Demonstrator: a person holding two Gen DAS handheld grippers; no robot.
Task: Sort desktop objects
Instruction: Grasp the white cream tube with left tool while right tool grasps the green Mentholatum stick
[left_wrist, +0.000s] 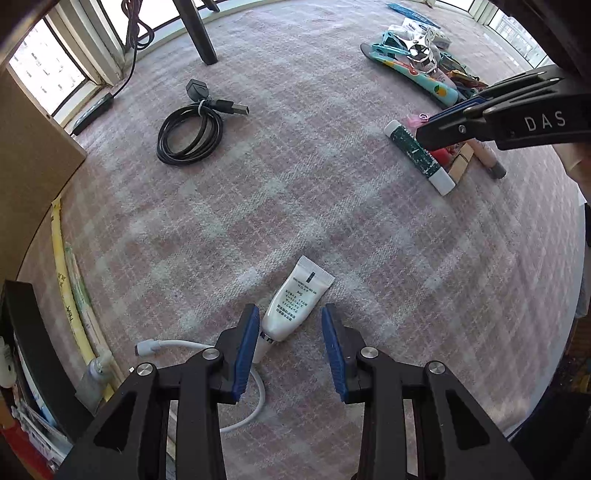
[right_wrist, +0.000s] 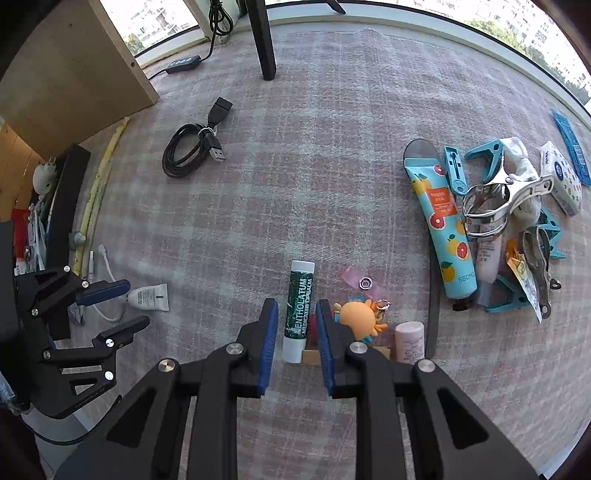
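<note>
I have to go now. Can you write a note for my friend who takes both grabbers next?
Left gripper: open, jaws on either side of the white tube, not squeezing it.
Right gripper: open around the green lip balm, no grip yet.
Black cable lies coiled far off; white cable is by the left gripper.
Pile of clips and tubes sits on the right of the cloth.
Done: nothing clearly sorted.
Left: grab the tube and balm, then sort everything else.

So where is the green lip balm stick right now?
Right wrist view: green lip balm stick lies on the checked cloth between the right tongs, orange toy beside it.
</note>
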